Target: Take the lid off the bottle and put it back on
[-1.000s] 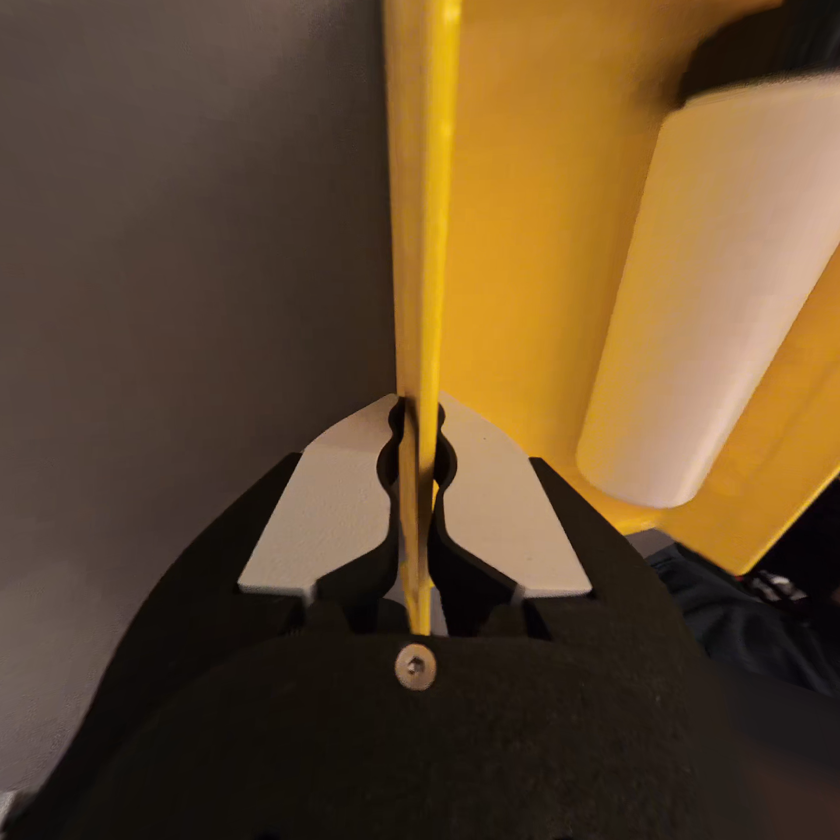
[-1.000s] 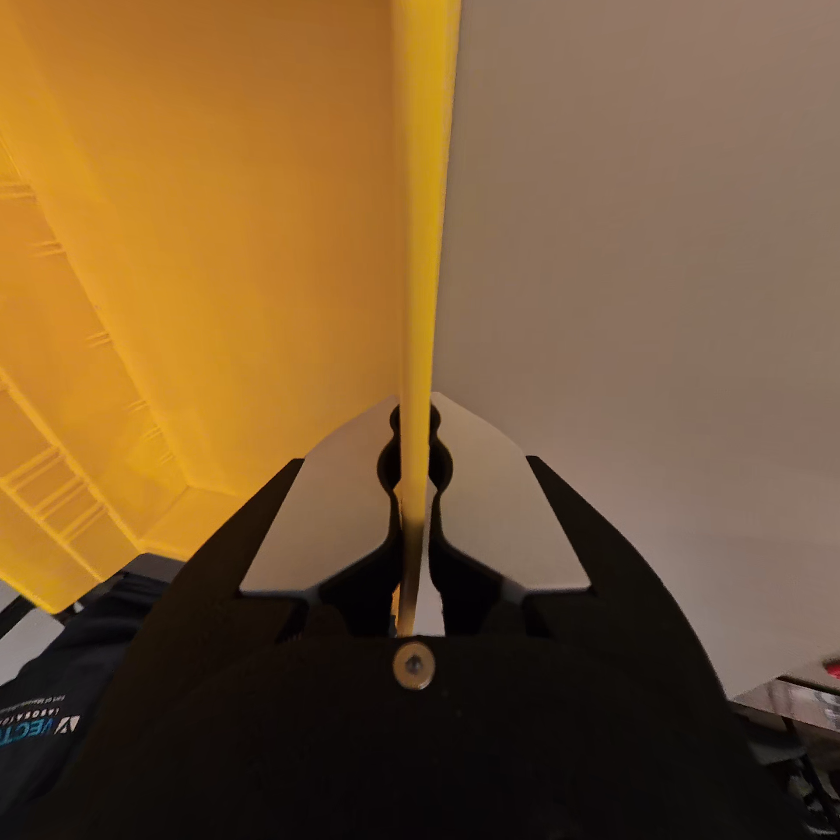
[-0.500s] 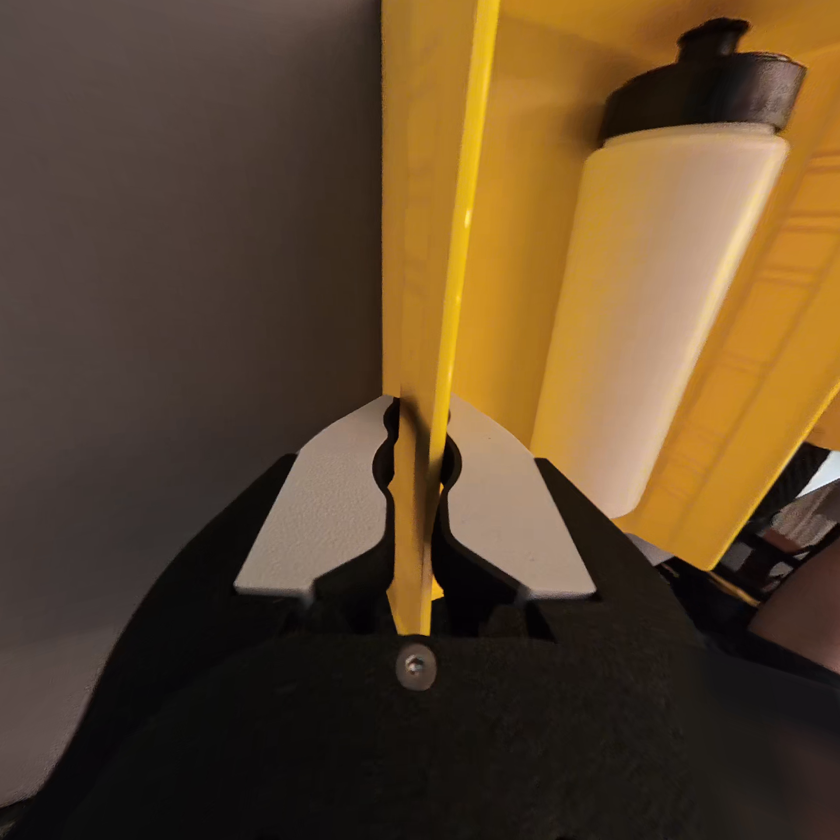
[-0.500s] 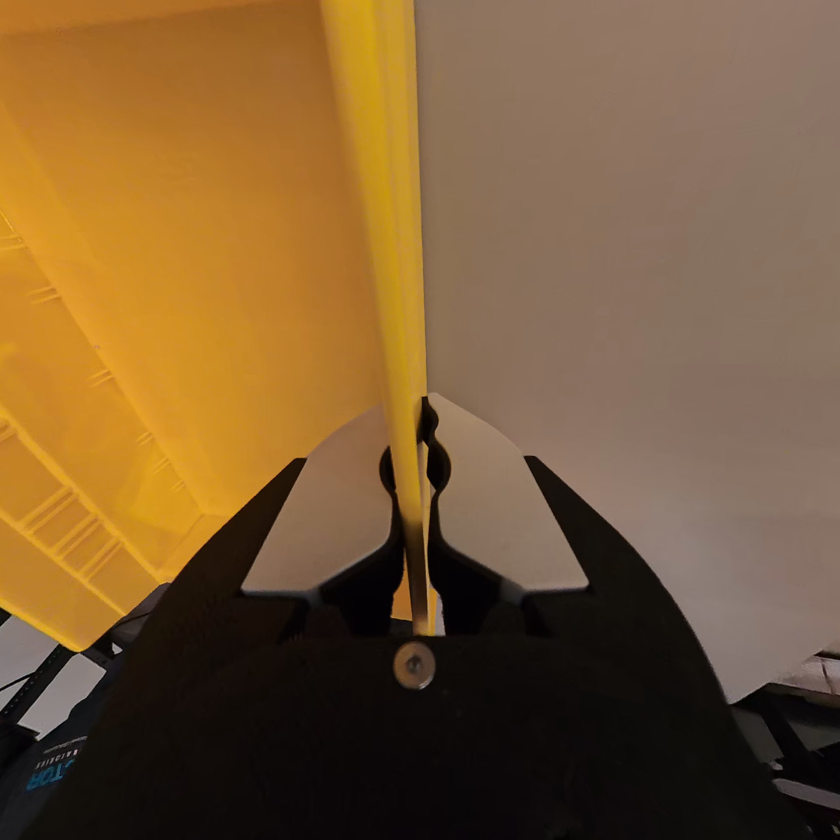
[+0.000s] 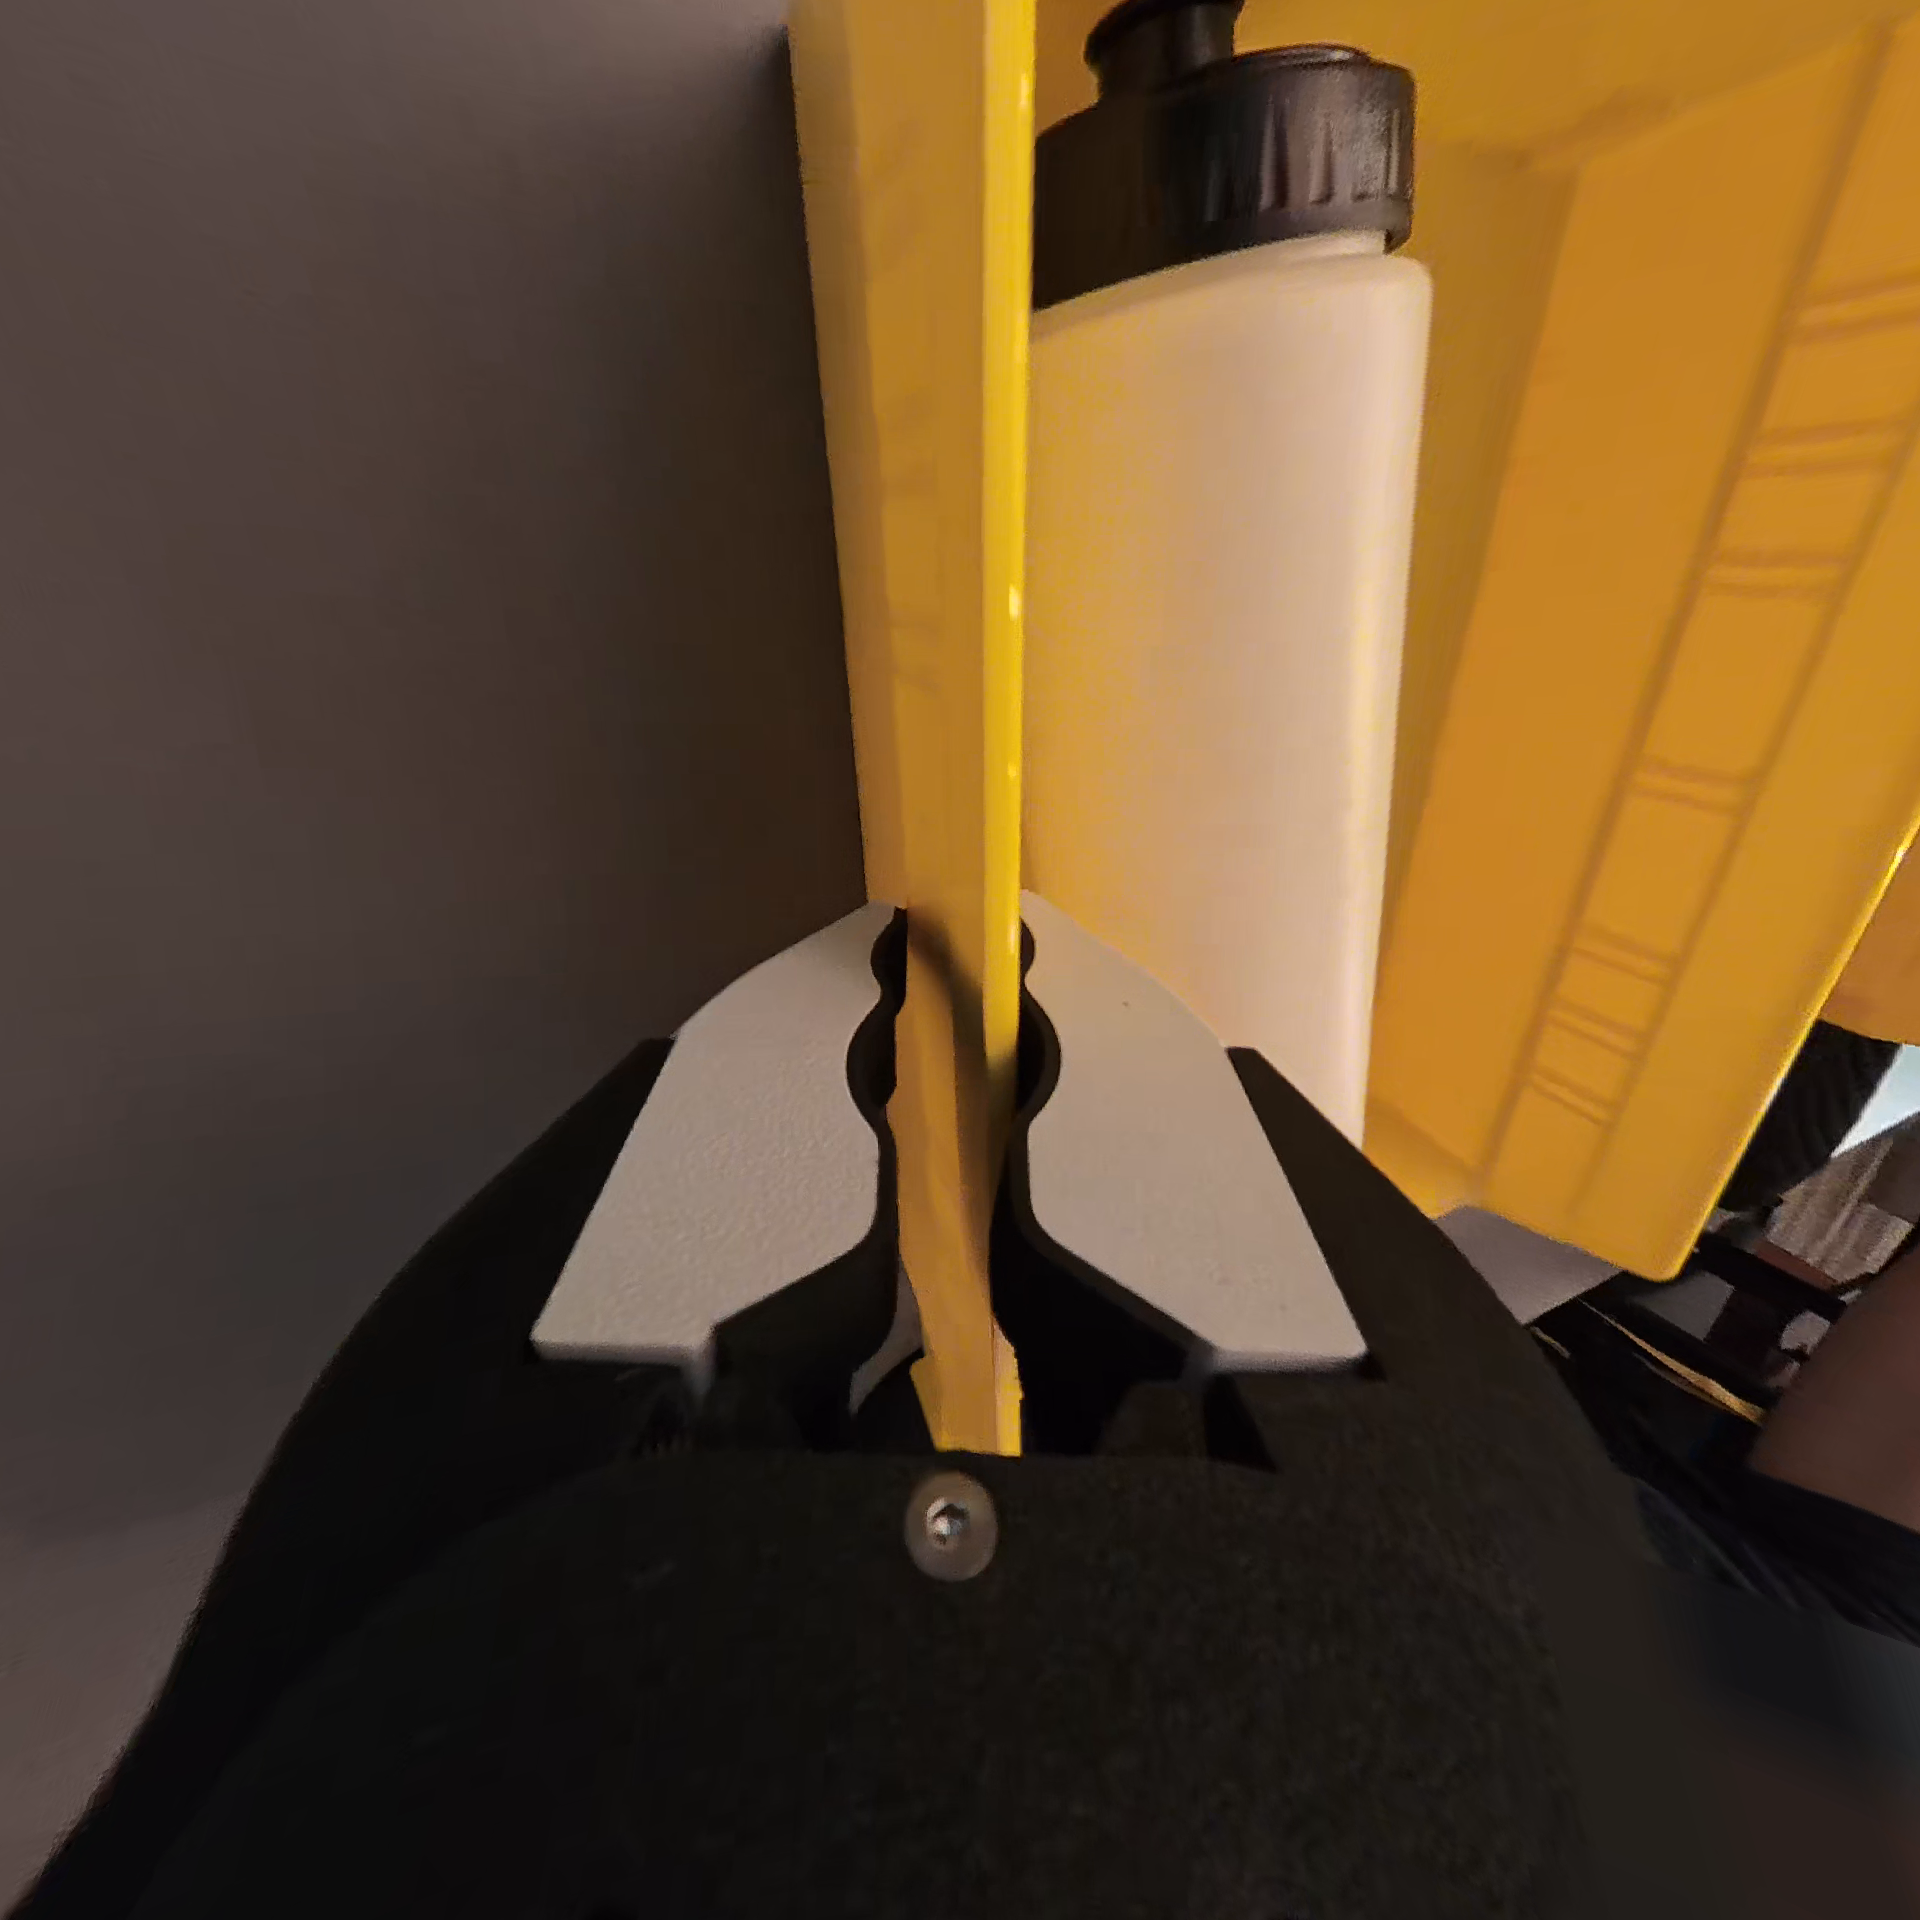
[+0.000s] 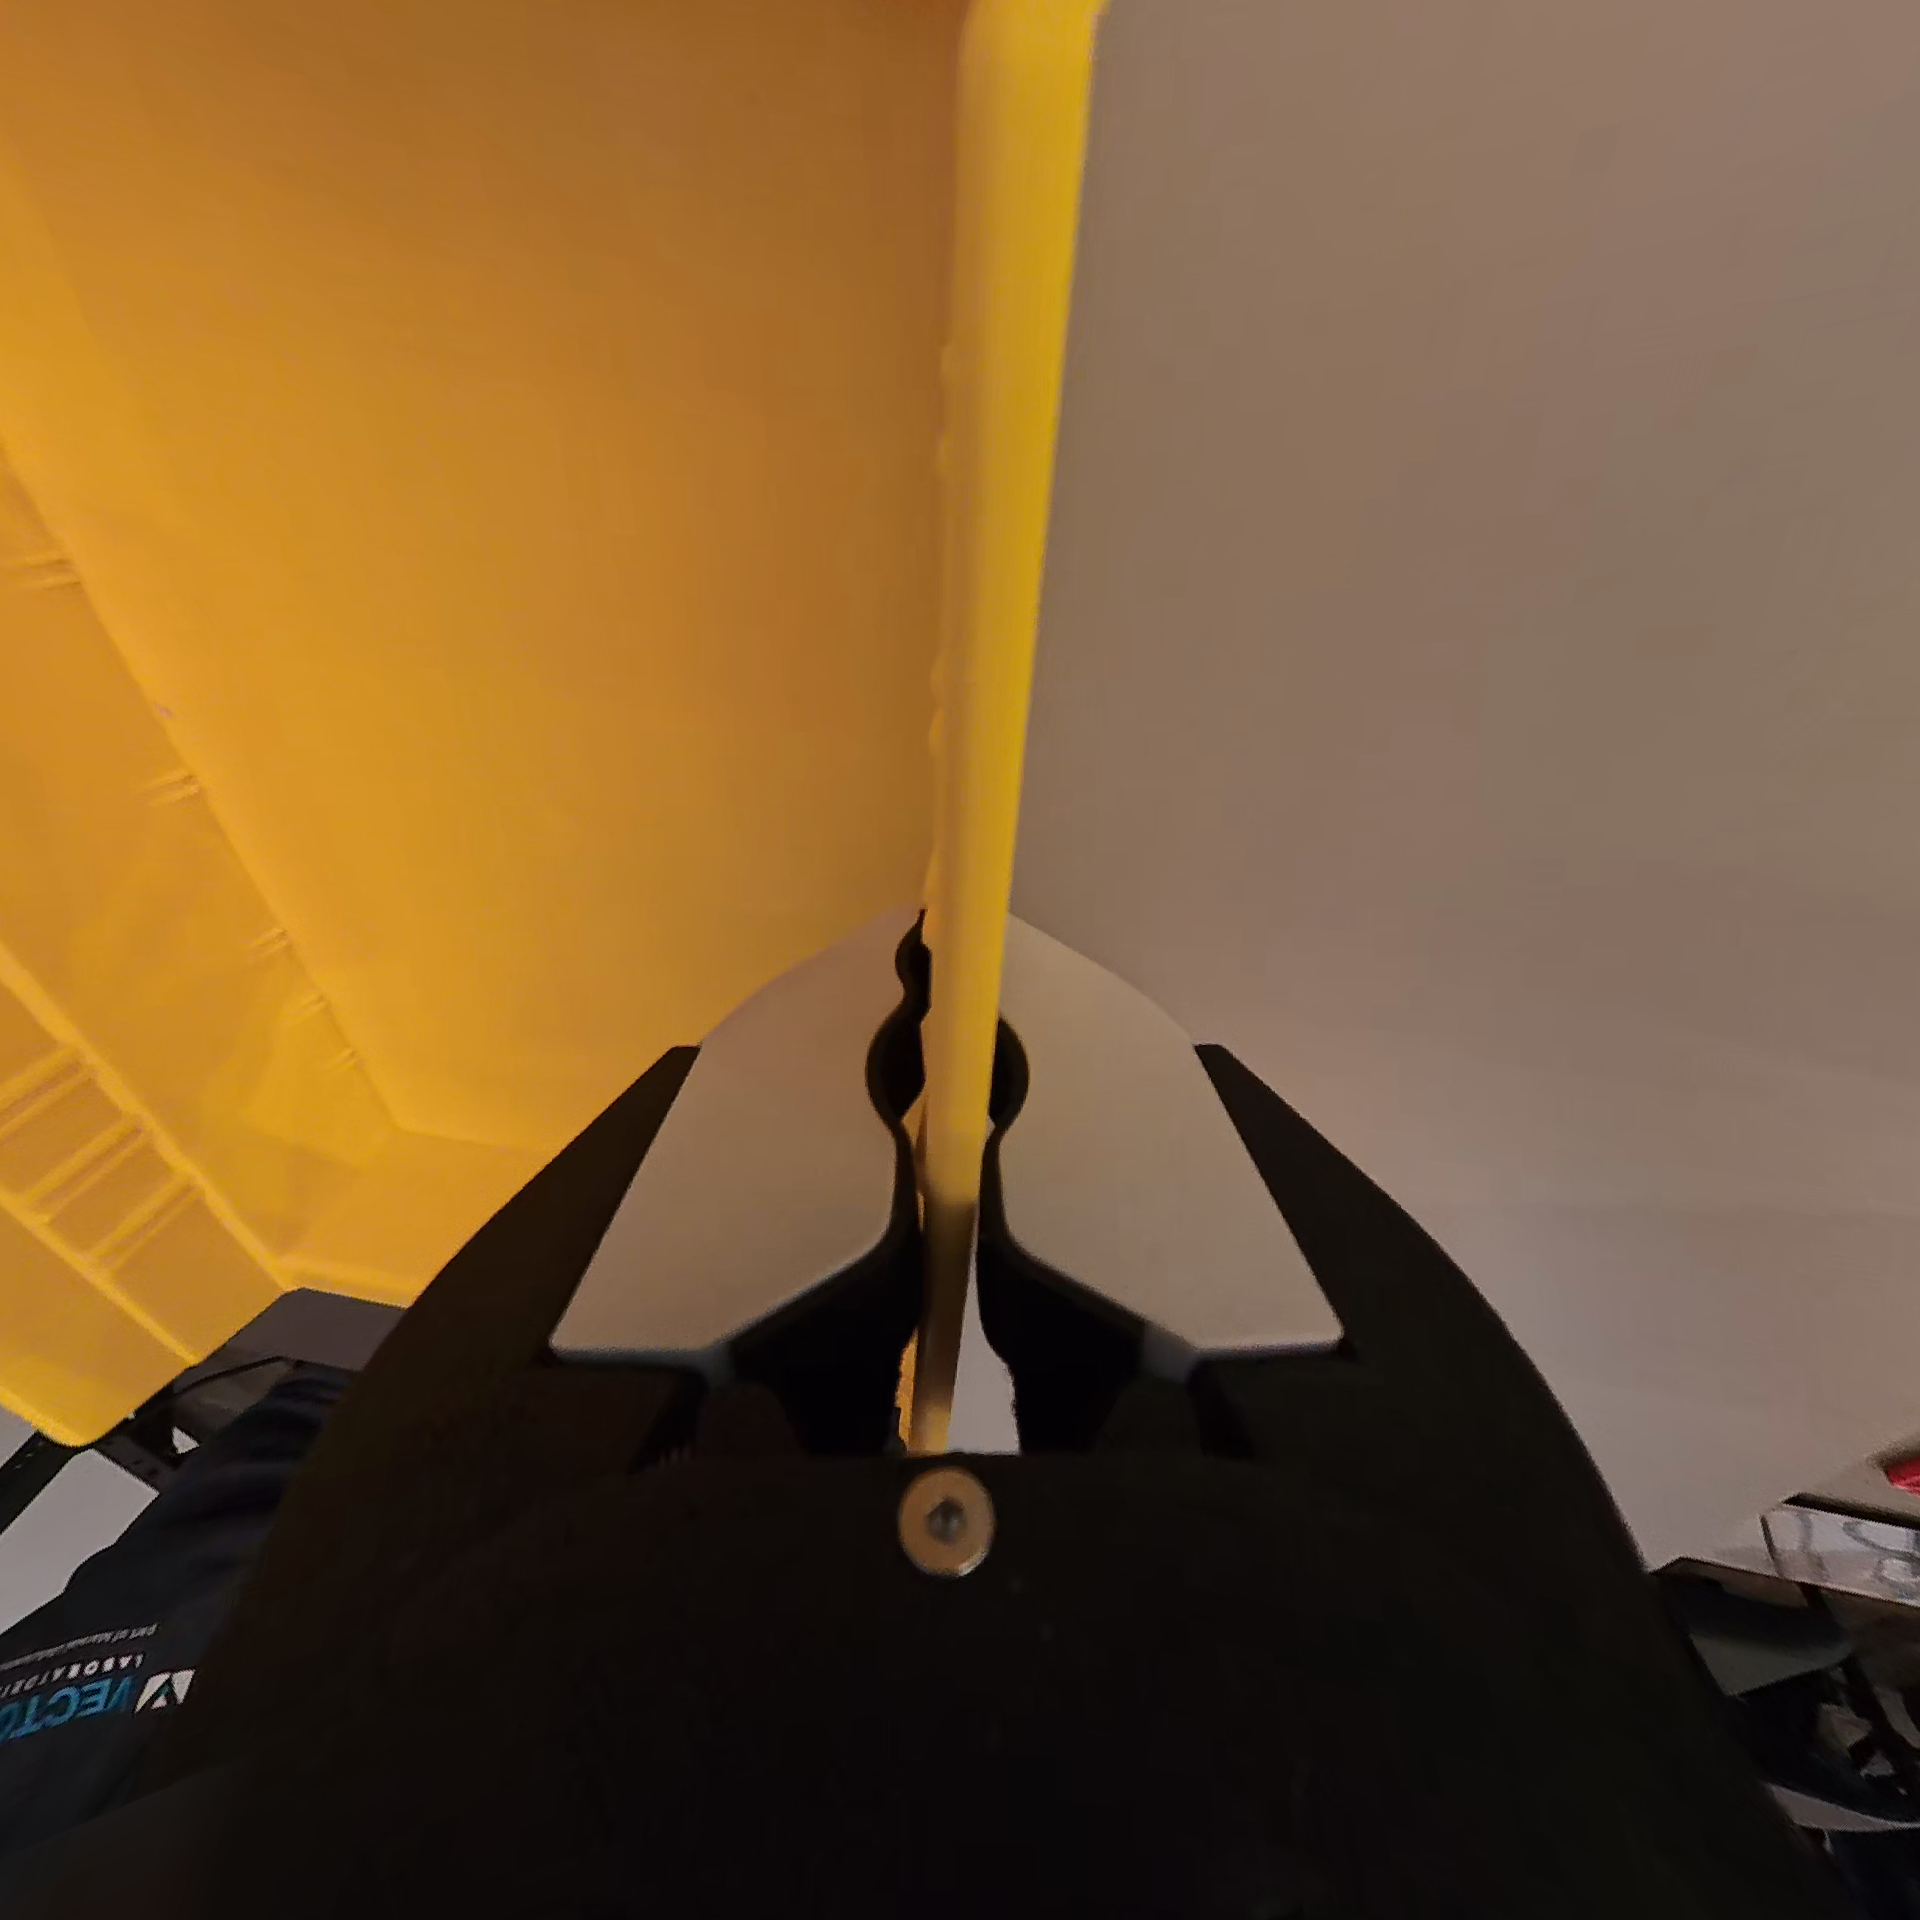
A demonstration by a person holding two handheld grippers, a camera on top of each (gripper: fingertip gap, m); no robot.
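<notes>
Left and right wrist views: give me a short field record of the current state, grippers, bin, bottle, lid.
left gripper: shut on a wall edge of the yellow bin
right gripper: shut on another wall edge of the yellow bin
bottle: white, translucent, inside the bin, seen in left wrist view only
lid: black, ribbed, on the bottle
bottle contact: neither gripper touches it
task progress: lid removal not yet begun
background: plain wall

A yellow plastic bin (image 5: 1621, 644) has its thin wall (image 6: 997, 623) running straight ahead between the tongs; a plain grey surface (image 5: 416, 623) lies beside it.
</notes>
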